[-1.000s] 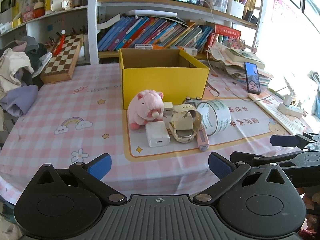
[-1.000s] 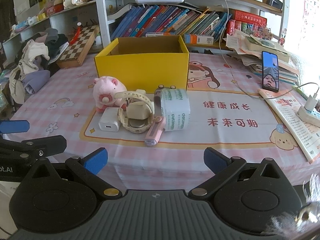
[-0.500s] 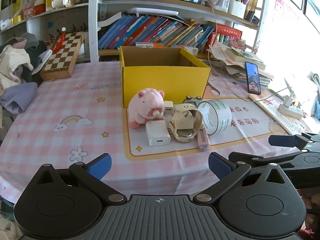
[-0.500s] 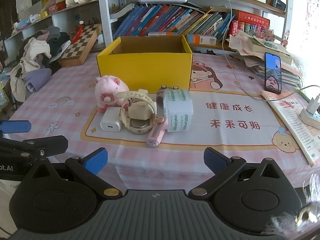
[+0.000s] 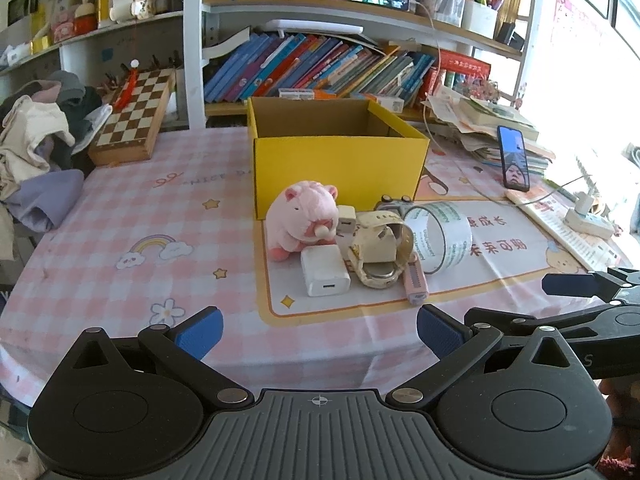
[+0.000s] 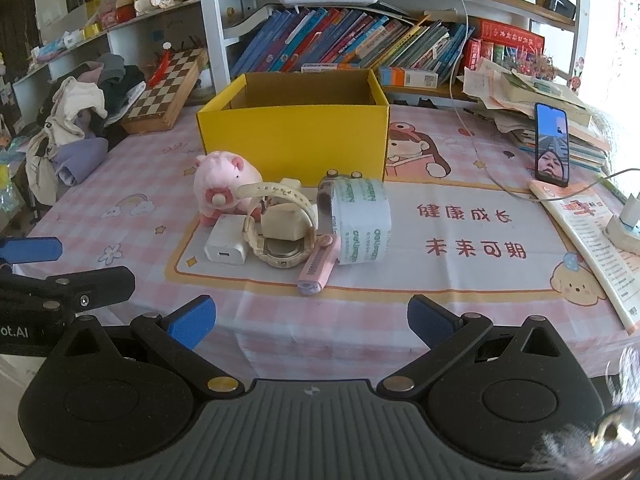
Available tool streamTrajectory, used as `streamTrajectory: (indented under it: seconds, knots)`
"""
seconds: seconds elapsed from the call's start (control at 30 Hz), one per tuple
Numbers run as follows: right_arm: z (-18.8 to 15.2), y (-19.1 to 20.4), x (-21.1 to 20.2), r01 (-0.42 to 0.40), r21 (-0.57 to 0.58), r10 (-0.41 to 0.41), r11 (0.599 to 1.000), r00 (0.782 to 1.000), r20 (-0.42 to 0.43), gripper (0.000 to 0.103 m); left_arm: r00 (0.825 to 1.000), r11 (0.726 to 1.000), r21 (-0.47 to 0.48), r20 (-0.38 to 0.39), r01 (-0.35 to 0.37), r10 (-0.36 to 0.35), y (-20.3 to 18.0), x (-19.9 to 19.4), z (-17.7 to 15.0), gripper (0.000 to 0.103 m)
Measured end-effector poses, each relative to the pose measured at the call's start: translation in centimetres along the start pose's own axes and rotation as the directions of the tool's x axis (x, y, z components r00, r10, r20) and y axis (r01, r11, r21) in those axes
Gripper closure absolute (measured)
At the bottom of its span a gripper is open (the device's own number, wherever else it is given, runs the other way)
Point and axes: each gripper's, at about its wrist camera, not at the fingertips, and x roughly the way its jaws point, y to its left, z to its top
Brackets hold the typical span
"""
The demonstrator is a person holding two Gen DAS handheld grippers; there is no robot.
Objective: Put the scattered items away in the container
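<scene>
pink plush pig [image 5: 301,216], white charger [image 5: 325,272], clear tape roll [image 5: 438,236] sat outside yellow cardboard box [image 5: 336,168]; left gripper [image 5: 320,330] and right gripper [image 6: 310,318] both gaped, empty

The left gripper [image 5: 319,327] is held low at the near side of the scene, with its two blue-tipped fingers [image 5: 199,330] pointing forward and set wide apart. Nothing is between them. The right gripper [image 6: 311,319] is in the same pose: level, at the near side, fingers [image 6: 191,321] spread wide and holding nothing. The two grippers are side by side, near each other but not touching. In the left wrist view the right gripper appears at the right edge, and in the right wrist view the left gripper appears at the left edge.
</scene>
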Motion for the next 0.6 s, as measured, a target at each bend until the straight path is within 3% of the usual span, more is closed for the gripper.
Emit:
streamTrajectory:
  seconds: [0.6]
  knots:
    - [-0.03, 0.61, 0.10, 0.026, -0.019, -0.025, 0.999, 1.000, 0.007, 0.000, 1.000, 1.000, 0.004, 0.000, -0.002, 0.002, -0.08, 0.00, -0.09, 0.000]
